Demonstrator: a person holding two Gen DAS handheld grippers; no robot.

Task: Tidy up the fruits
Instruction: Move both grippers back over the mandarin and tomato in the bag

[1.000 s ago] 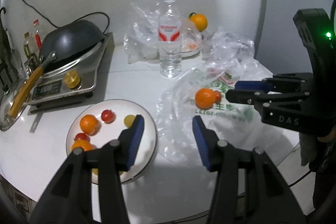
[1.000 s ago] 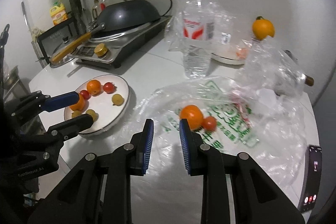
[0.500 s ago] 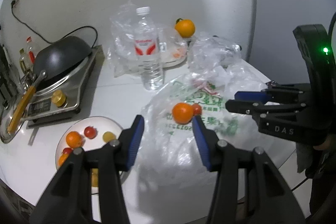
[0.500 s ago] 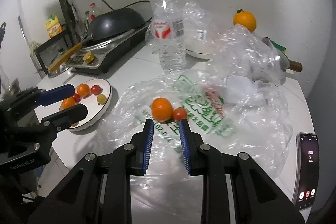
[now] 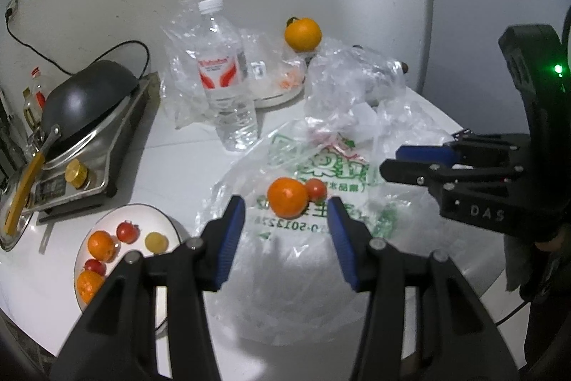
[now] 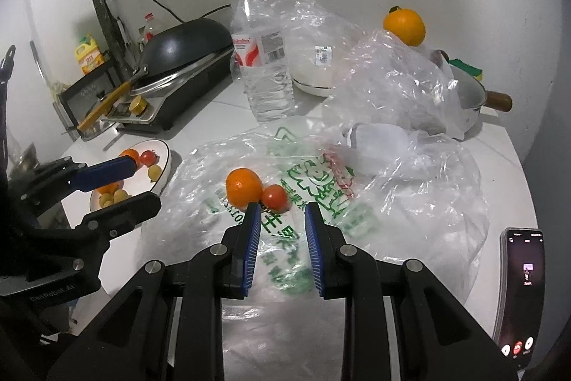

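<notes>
A white plate [image 5: 167,224] is seen at 8 o'clock in the left view, near the counter [image 5: 178,163] edge. Several small fruits are already laid on it, so part of the job looks done. An orange [image 5: 287,197] and a small tomato [image 5: 316,189] are still left on a clear plastic bag [image 5: 321,256], touching each other, in the middle of the counter. Another orange [image 5: 303,33] is perched at 12 o'clock on more crinkly plastic.

The left tongs [image 5: 285,238] are held apart with nothing between them, just short of the orange. The right tongs [image 6: 280,245] are at their tightest, with a small gap left and nothing held, just short of the tomato.

Open room is found between bag and plate. A water bottle [image 5: 225,77] and a stove [image 5: 92,145] are set farther back. A phone [image 6: 521,291] lies at 4 o'clock in the right view, close to the edge.
</notes>
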